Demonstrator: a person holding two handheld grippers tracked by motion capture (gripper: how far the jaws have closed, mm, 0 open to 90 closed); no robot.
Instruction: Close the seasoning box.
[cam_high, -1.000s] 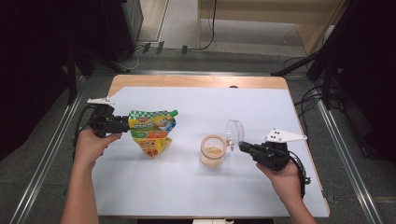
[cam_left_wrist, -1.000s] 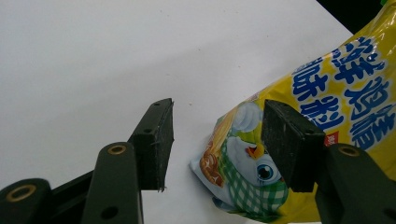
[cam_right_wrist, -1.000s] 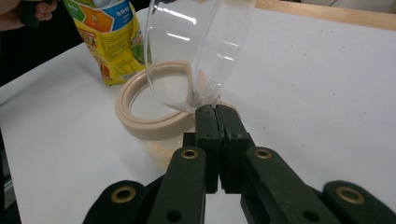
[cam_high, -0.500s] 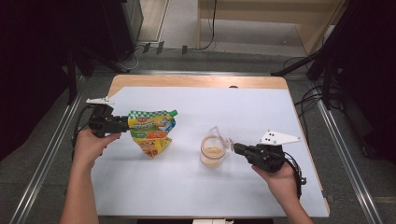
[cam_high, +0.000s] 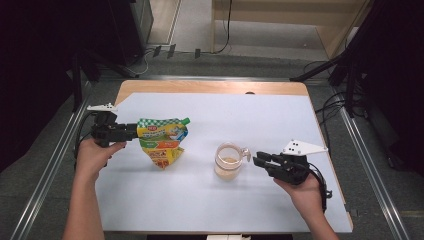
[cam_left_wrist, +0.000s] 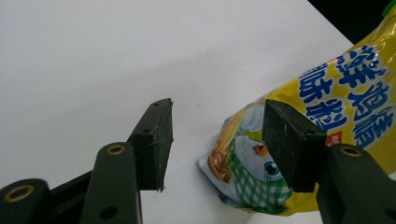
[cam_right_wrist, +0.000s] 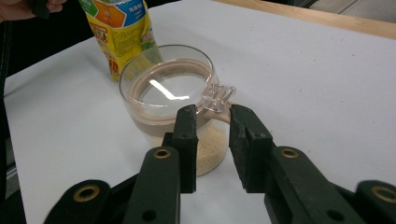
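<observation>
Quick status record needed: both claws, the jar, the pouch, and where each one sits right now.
left claw: at the left end of the pouch, one pad against it, the other pad clear
right claw: jaws have just been opening, nothing gripped, close behind the jar's lid tab
jar: clear, upright, lid down, tan powder at the bottom, mid-table
pouch: yellow and green, left of the jar and apart from it
table: white sheet over a wooden top

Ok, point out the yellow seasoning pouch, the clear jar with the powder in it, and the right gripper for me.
yellow seasoning pouch (cam_high: 162, 139): high view, on its printed front.
clear jar (cam_right_wrist: 159, 100): right gripper view, on the closed lid's clear top.
right gripper (cam_right_wrist: 212, 135): right gripper view, midway between its fingertips, just below the lid's tab.
</observation>
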